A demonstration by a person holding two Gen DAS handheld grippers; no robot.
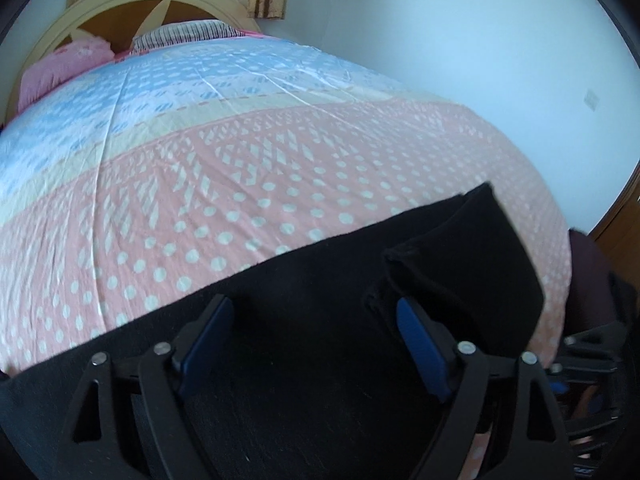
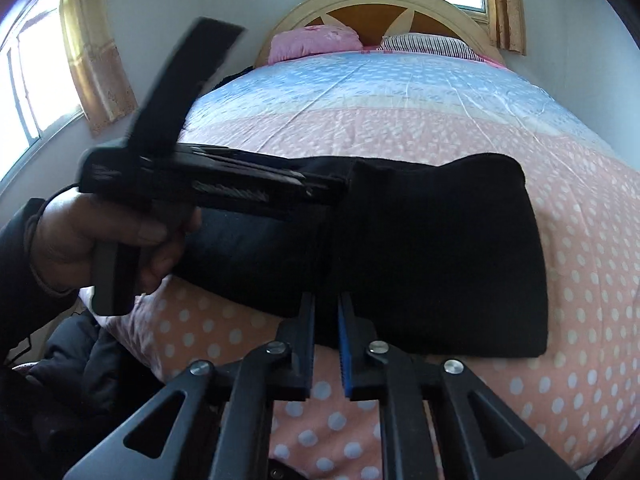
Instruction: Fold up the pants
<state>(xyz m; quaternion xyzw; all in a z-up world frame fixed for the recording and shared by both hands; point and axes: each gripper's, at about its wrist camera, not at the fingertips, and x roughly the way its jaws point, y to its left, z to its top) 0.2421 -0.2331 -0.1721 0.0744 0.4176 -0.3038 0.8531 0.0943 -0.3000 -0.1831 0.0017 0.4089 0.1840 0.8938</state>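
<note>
Black pants (image 2: 432, 248) were laid folded across the near end of a bed (image 2: 400, 120) covered by a pink-and-blue dotted sheet, with a pink pillow (image 2: 316, 42) and a striped pillow (image 2: 424, 46) seen by the headboard (image 2: 384, 4). The left gripper (image 1: 316, 336) was held over the dark cloth with its blue-padded fingers (image 1: 424, 348) spread wide apart — nothing was clamped between them. The right gripper (image 2: 326, 320) was positioned at the near edge of the pants, its jaws drawn nearly together around a fold of the fabric. The left gripper's handle was grasped by a hand (image 2: 100, 236) in a dark sleeve.
</note>
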